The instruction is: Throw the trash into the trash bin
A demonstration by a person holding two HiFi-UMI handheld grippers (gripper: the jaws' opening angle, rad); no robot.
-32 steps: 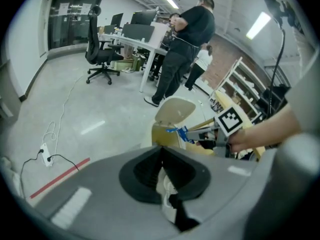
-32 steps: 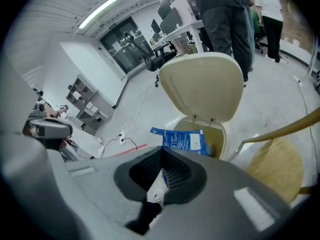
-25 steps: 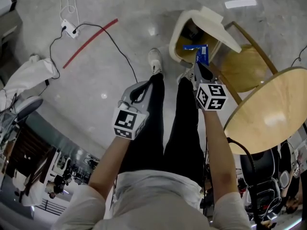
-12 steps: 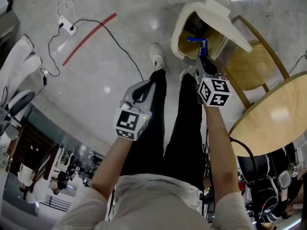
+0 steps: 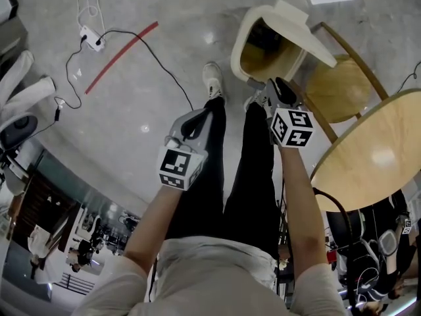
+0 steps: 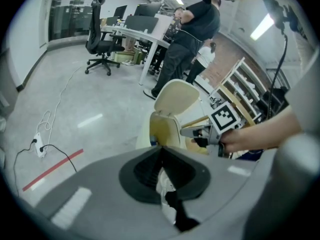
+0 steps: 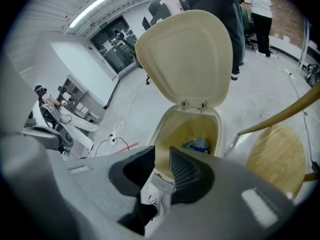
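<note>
A cream trash bin stands on the floor with its lid swung up. My right gripper hovers over the bin's near rim. Its jaws have just been opening and nothing is between them. In the right gripper view those open jaws look down into the bin, where a blue wrapper lies at the bottom. My left gripper hangs to the left over the person's leg, shut and empty. The left gripper view shows its closed jaws, with the bin and the right gripper beyond them.
A round wooden table and a wooden chair stand right of the bin. The person's shoes are just in front of it. A red tape line and a power strip with cables lie at the left. People stand by desks farther off.
The blue wrapper has left the right gripper's jaws and now lies inside the bin. The right jaws have opened. The left gripper has stayed where it was.
</note>
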